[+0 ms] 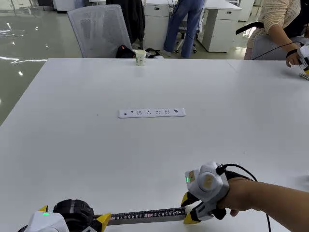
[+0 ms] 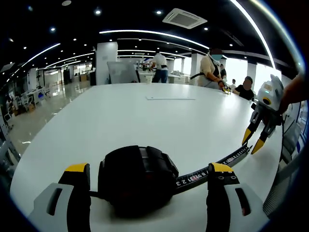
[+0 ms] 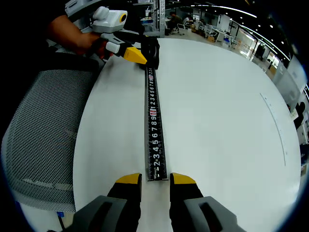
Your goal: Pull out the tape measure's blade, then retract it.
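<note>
At the near edge of the white counter [image 1: 72, 121]: one tape measure [image 1: 75, 211], black case, resting on the surface.

- Blade [image 3: 153, 121]: drawn out, lying flat on the counter, printed numerals facing up. It runs straight from the case to the right gripper.
- Left gripper [image 2: 149, 169]: yellow-tipped fingers [image 2: 77, 169] stand either side of the case and grasp it. The blade leaves the case just beside the finger on the right of the left gripper view.
- Right gripper [image 3: 156, 180]: held in a hand [image 1: 241, 195]. The fingers are drawn close together and pinch the free end of the blade between them.
- Power strip [image 1: 152, 112]: white, flat on the middle of the counter, well apart from the tape measure.
- Paper cup [image 1: 140, 57]: upright at the far edge of the counter.
- Mesh office chair [image 1: 99, 29]: grey, behind the far edge, near the cup.
- Standing person in jeans [image 1: 186, 19]: on the floor beyond the counter.
- Seated person [image 1: 275, 24]: at the far right corner, one hand resting on the counter.
</note>
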Demonstrator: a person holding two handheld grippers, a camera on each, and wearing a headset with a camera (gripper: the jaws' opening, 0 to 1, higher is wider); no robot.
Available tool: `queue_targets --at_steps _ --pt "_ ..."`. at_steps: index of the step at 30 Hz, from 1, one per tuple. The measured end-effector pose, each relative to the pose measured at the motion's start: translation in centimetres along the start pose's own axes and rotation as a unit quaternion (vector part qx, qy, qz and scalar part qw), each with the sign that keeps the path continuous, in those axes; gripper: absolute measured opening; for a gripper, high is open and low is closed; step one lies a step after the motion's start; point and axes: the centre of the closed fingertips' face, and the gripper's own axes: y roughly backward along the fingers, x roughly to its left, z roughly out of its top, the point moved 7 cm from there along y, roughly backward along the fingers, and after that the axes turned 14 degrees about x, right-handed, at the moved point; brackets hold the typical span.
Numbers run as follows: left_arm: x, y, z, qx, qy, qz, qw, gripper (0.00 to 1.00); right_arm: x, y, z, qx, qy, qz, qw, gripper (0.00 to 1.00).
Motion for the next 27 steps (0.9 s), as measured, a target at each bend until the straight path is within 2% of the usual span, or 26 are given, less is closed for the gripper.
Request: queue_targets --at_steps 8,12,21,24,27 --pt "0.12 0.05 0.07 -0.003 0.004 0.003 1.0 0.99 -0.07 -0.18 -0.15 0.011 0.016 -0.002 0.9998 0.15" --pt "0.17 0.15 0.24 -0.009 0.004 0.006 0.9999 0.94 -0.19 -0.24 -0.04 0.015 0.019 -0.004 0.9997 0.14" --pt "0.57 -0.15 0.46 -0.003 0.018 0.014 0.9997 0.93 -0.34 -0.36 0.1 0.025 0.027 -0.002 0.9993 0.12" --pt "0.58 -0.38 0.56 -0.002 0.021 0.016 0.9996 0.93 -0.39 -0.34 0.33 0.032 0.003 -0.002 0.9995 0.12" --pt "0.57 -0.58 0.42 0.001 0.019 0.02 0.9996 0.92 -0.38 -0.39 0.32 0.035 0.006 -0.005 0.9994 0.12"
